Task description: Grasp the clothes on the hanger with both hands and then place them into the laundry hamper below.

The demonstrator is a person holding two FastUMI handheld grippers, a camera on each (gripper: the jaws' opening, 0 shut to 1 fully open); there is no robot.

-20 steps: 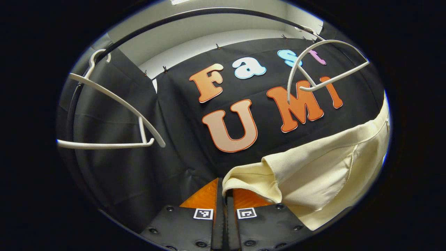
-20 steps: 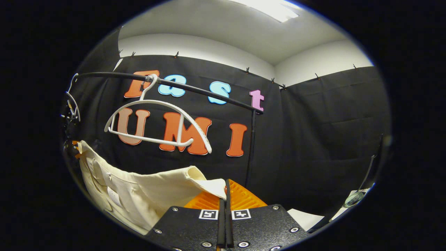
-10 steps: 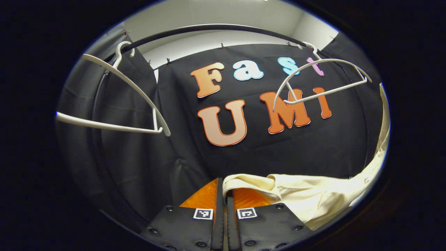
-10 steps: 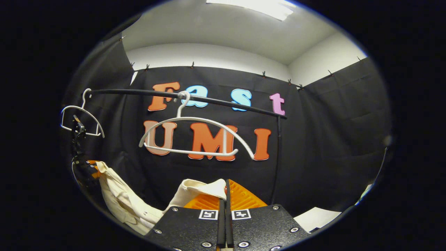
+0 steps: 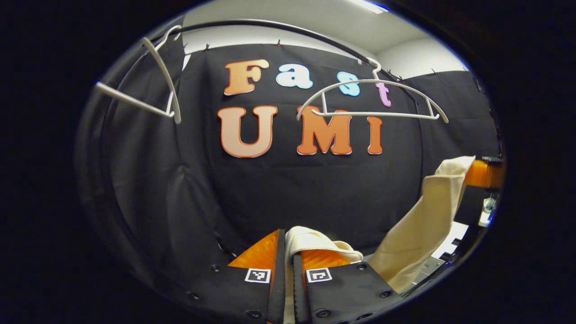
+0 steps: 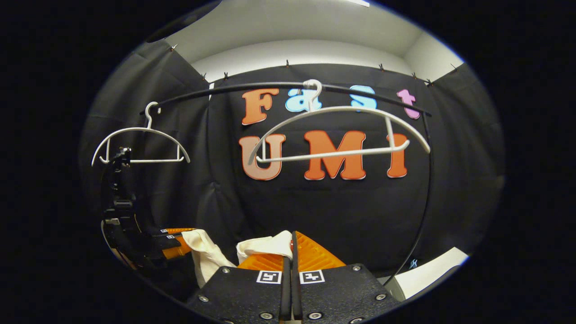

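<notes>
The cream garment (image 5: 427, 220) is off the near hanger (image 6: 337, 130) and hangs below the rail (image 6: 252, 87), strung between the two tools: the left gripper (image 5: 288, 252) has its fingers closed on a bunched fold of the cloth, and the right gripper (image 6: 290, 252) likewise pinches a small edge of it. The main risk, as I judge it, is that each hold takes only a thin lip of fabric, so a quick drop or the hands pulling apart could slip one corner free and let the garment swing from a single tool. The hamper lies somewhere under the rail, so a blind lowering could drape the cloth over its rim. A trailing end might also catch the far hanger (image 6: 139, 146), which hangs on the rail beside the left gripper. Against the frames a second earlier, both tools have sunk further beneath the rail, the hangers sit higher in each view, and the broad cream sheet has slackened into a narrow hanging fold
</notes>
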